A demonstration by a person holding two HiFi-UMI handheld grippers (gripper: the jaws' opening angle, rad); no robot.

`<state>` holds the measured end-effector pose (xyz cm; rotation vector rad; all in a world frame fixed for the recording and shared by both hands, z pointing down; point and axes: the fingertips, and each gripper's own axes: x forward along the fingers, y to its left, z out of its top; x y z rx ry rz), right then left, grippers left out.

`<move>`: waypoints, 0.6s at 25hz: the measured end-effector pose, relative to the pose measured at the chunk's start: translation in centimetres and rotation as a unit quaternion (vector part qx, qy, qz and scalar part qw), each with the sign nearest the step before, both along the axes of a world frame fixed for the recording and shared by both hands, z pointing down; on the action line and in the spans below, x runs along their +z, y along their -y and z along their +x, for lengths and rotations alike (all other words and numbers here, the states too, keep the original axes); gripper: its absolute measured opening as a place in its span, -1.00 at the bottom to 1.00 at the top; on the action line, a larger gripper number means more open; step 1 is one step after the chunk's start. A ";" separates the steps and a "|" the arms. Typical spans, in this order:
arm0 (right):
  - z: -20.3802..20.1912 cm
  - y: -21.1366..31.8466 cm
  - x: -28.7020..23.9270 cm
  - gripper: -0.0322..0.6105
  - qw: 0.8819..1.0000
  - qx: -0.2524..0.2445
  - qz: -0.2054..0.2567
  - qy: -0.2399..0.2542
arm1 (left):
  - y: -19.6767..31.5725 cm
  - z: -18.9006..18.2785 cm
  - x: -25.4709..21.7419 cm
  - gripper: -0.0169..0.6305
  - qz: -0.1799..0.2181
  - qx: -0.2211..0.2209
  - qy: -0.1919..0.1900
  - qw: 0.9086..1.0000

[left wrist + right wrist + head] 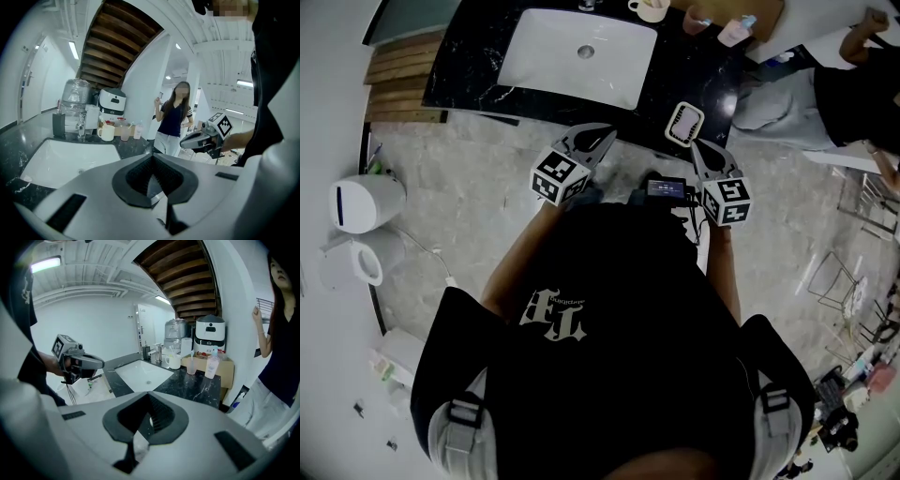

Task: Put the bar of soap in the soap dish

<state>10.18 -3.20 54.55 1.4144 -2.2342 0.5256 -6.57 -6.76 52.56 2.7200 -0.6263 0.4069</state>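
A white, rounded-rectangular soap dish (pixel 684 124) with a ribbed inside sits at the front edge of the black marble counter (pixel 694 75), right of the white sink (pixel 581 56). I cannot make out a bar of soap. My right gripper (pixel 700 147) hovers just below the dish, its jaws shut and empty. My left gripper (pixel 602 137) hangs at the counter's front edge below the sink, also shut on nothing. In the left gripper view the left gripper (pixel 152 169) has its pads together, and the right gripper (pixel 190 139) shows beyond. The right gripper (pixel 149 412) hides the dish in its own view.
A mug (pixel 649 8), a cup (pixel 698 19) and a pump bottle (pixel 736 30) stand at the counter's back. A person (pixel 862 84) stands to the right of the counter. A white bin (pixel 366 202) is on the floor at left, wire racks (pixel 844 281) at right.
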 end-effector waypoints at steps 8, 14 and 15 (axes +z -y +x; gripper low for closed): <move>0.6 -0.4 0.8 -0.88 1.000 -0.002 -0.005 0.008 | -0.4 0.6 0.4 -0.92 -0.009 -0.001 0.006 1.000; 1.4 0.0 0.8 -0.88 1.000 0.007 -0.001 0.019 | -0.4 0.8 0.6 -0.92 -0.011 -0.002 0.016 1.000; 1.5 0.1 0.8 -0.88 1.000 0.007 0.000 0.020 | -0.4 0.9 0.7 -0.92 -0.012 -0.002 0.016 1.000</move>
